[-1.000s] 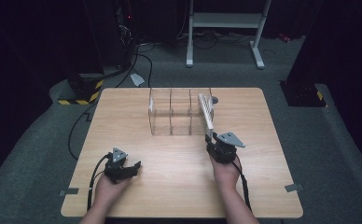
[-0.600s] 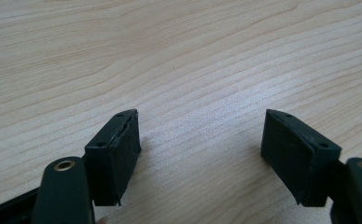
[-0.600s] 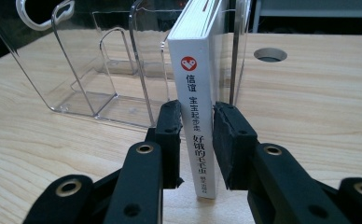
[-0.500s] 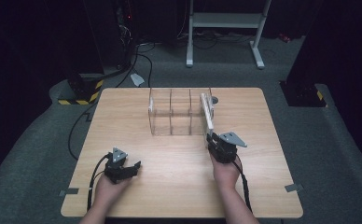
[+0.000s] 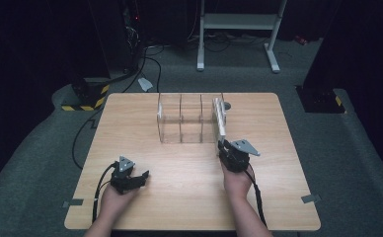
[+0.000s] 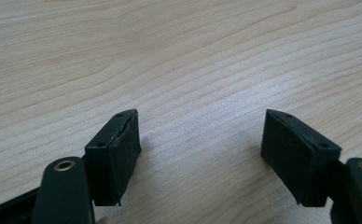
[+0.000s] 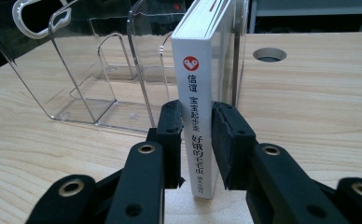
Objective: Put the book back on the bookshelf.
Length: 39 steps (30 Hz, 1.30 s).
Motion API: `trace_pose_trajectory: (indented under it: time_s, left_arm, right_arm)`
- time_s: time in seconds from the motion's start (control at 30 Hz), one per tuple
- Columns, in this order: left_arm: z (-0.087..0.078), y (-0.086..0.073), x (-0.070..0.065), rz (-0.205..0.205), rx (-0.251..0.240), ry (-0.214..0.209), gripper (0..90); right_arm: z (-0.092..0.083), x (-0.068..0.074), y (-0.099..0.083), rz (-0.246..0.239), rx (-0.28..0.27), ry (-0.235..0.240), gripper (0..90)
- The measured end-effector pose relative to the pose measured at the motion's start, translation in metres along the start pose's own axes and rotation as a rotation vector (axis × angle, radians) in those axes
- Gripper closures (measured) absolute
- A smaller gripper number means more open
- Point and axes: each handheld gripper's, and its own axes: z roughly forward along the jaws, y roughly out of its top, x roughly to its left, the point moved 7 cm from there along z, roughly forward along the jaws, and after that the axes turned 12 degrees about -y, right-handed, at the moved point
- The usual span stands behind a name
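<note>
The pale wood-grain tabletop (image 5: 189,173) is showing a smooth, faintly sheened laminate finish. The clear, glossy plastic divider rack (image 7: 100,74) is catching reflections along its edges. The white book with a smooth paper cover and red logo (image 7: 200,116) is looking slightly satiny, its page edges matt. The left black matt plastic tongs (image 6: 200,154) are showing brass-coloured metal rivets; the right tongs (image 7: 197,140) are pressing rough, rubbery black pads (image 7: 228,135) against the book. Grey floor carpet (image 5: 337,163) is looking coarse.
</note>
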Motion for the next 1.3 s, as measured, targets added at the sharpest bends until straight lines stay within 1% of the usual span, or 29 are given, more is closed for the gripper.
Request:
trace_pose_trajectory:
  time_s: [0.2,0.5,0.87,1.3]
  left_arm:
    - [0.0,0.0,0.0,0.0,0.0,-0.001,28.1]
    - [0.0,0.0,0.0,0.0,0.0,-0.001,28.1]
    - [0.0,0.0,0.0,0.0,0.0,-0.002,28.1]
    - [0.0,0.0,0.0,0.0,0.0,-0.002,28.2]
  right_arm:
    - [0.003,0.001,0.002,0.006,-0.001,-0.015,72.9]
    - [0.008,0.004,0.005,-0.002,-0.006,-0.025,72.8]
    - [0.009,0.005,0.006,-0.003,-0.01,-0.028,72.7]
    - [0.011,0.003,0.008,-0.006,-0.014,-0.033,72.6]
